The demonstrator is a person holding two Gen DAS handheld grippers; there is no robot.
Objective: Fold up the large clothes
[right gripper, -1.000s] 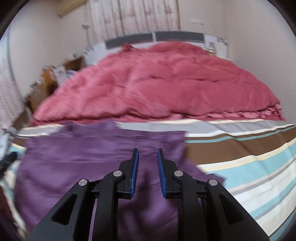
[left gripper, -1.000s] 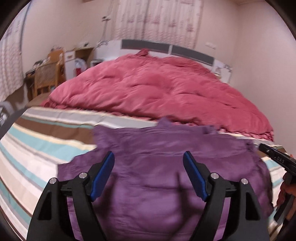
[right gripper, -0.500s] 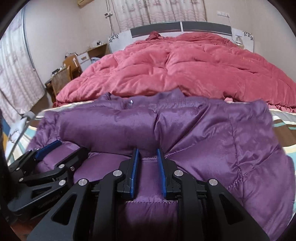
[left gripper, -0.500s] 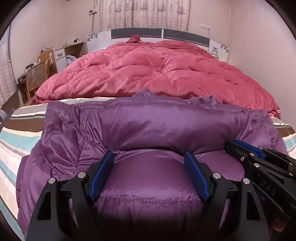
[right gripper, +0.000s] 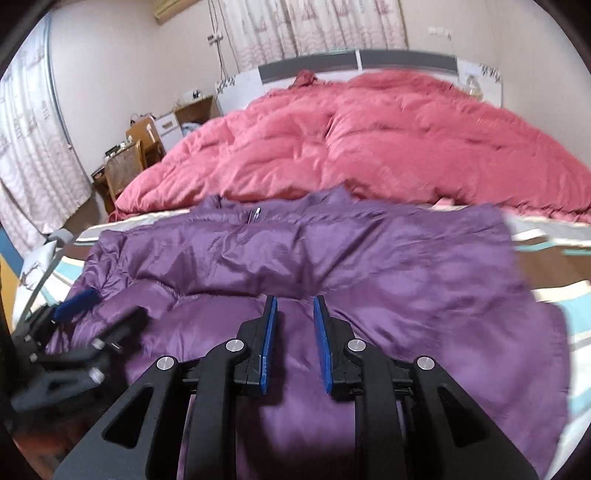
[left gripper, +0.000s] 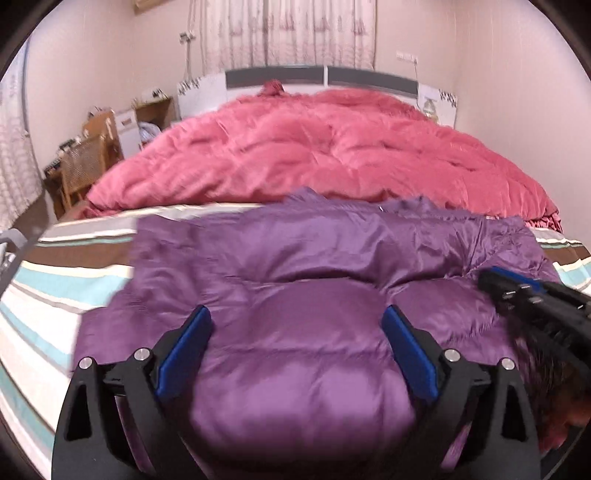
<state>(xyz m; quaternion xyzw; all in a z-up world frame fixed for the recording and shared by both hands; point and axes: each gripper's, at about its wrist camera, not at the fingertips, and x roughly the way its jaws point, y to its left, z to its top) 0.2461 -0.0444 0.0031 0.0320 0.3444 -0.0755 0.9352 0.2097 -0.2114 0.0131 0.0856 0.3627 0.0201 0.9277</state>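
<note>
A puffy purple jacket (left gripper: 303,280) is spread across the near end of the bed, on top of the striped sheet (left gripper: 55,288), with its collar end pointing toward a big pink duvet (left gripper: 332,155) that's piled over the rest of the mattress. In the right wrist view a small zipper pull (right gripper: 255,214) can be made out near the collar. The near part of the jacket looks folded up over itself into a thick padded roll.

The left gripper (left gripper: 297,332) is seen wide, and its jaws are opening at this moment. A fat bulge of the jacket sits between the blue pads (left gripper: 184,347), but the pads don't look pressed into it, so nothing is really clamped there. The same gripper (right gripper: 96,314) shows up at the left edge of the right wrist view, lying low against the jacket's near left side.

The right gripper (right gripper: 293,314) is kept narrow, with purple fabric seen in the small gap between its pads (right gripper: 269,339). Whether the fabric is actually pinched can't be told from this angle. It also pokes in from the right of the left wrist view (left gripper: 517,291).

A wooden chair (left gripper: 83,170) stands left of the bed, and curtains (left gripper: 288,33) hang behind the headboard (left gripper: 277,75).
</note>
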